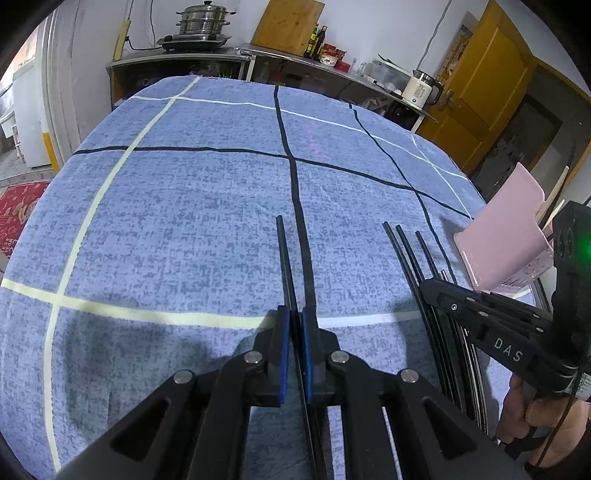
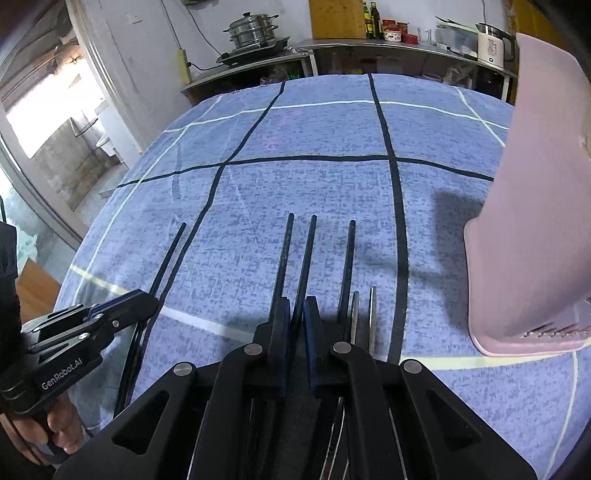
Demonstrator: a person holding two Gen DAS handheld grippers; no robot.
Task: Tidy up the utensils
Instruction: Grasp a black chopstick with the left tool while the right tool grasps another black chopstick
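A black chopstick [image 1: 286,258] is pinched between the blue pads of my left gripper [image 1: 294,314], which is shut on it and points down at the blue checked cloth. Right of it lie several more black chopsticks [image 1: 406,254] under my right gripper [image 1: 424,286]. In the right wrist view my right gripper [image 2: 296,306] is shut on the middle black chopstick [image 2: 306,254], with one black chopstick [image 2: 282,258] close on its left and another [image 2: 347,258] on its right. Two thin silver utensils [image 2: 372,314] lie beside those. My left gripper [image 2: 153,297] shows at the left.
A pink utensil holder [image 2: 535,221] stands at the table's right side, with pale sticks [image 1: 554,192] rising from it. A person's hand [image 1: 517,410] grips the right handle. Beyond the far table edge is a counter with a steamer pot [image 1: 205,22] and a kettle [image 1: 421,88].
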